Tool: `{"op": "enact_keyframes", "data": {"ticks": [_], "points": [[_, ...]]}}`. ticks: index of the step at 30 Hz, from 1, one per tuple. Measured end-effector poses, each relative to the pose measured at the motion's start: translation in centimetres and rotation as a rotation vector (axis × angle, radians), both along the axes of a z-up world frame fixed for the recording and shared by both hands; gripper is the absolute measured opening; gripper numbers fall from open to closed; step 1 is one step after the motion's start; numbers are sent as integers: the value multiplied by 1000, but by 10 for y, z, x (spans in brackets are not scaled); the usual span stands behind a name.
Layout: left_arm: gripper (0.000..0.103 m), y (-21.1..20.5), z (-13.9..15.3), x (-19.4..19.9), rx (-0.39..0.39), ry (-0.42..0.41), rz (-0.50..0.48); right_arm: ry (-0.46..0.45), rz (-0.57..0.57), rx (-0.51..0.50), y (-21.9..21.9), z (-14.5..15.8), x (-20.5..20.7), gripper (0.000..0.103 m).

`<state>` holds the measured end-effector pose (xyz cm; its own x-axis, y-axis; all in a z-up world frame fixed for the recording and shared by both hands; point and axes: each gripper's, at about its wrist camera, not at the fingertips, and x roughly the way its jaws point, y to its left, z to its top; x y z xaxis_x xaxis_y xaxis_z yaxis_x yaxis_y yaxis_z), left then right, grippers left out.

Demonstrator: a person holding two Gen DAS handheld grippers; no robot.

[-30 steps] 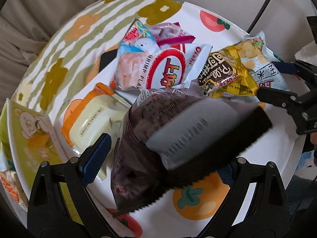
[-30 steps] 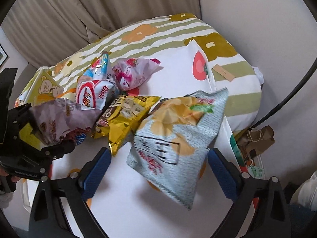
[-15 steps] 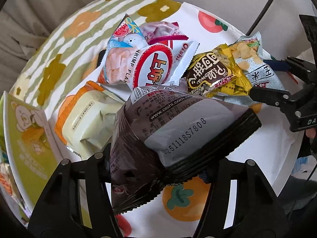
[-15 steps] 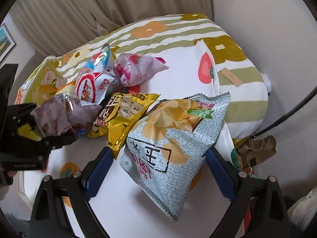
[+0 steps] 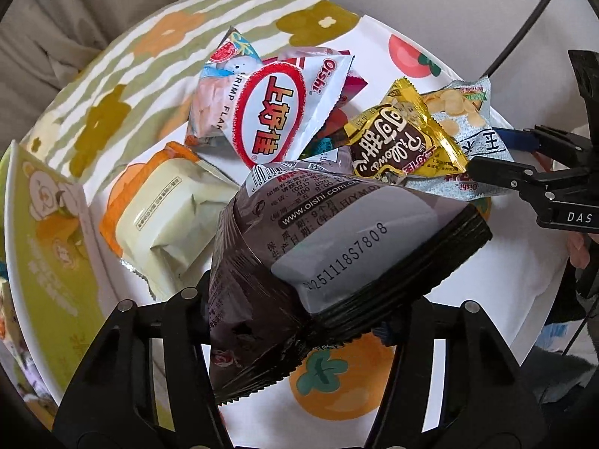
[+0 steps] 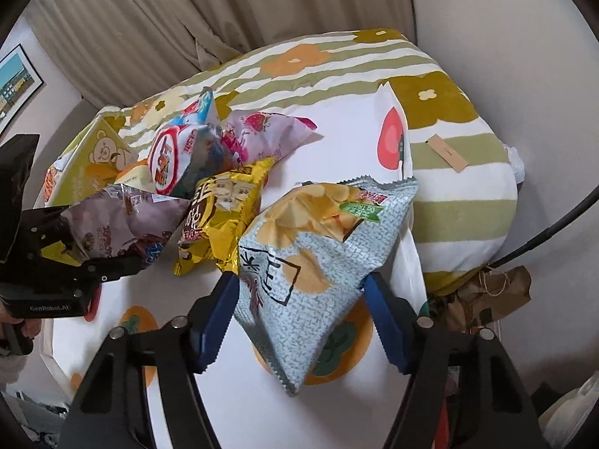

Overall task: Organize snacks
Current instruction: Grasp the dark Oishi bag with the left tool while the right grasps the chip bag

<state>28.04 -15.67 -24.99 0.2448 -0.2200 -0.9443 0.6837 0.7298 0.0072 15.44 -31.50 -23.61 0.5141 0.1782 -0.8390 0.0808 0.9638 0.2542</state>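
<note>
Left gripper (image 5: 307, 310) is clamped down tight, fingers pinching in on both sides of a dark snack bag (image 5: 337, 247) and holding it up. Right gripper (image 6: 299, 314) has its blue pads (image 6: 215, 321) pressed against both sides of a pale chip bag (image 6: 318, 262). Both point forward, side by side.

Beige curtains (image 6: 157, 18) hang behind a striped flowered blanket (image 6: 460, 172) (a framed picture (image 6: 15, 82) left).
</note>
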Motion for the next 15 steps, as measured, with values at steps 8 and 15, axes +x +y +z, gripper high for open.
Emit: {"op": "enact_keyframes", "data": {"ticks": [8, 15], "points": [[55, 3, 2, -1, -23, 10, 27, -4, 15, 8, 0, 0, -5, 44], [54, 10, 10, -5, -64, 21, 51, -15, -4, 13, -1, 8, -13, 31]]}}
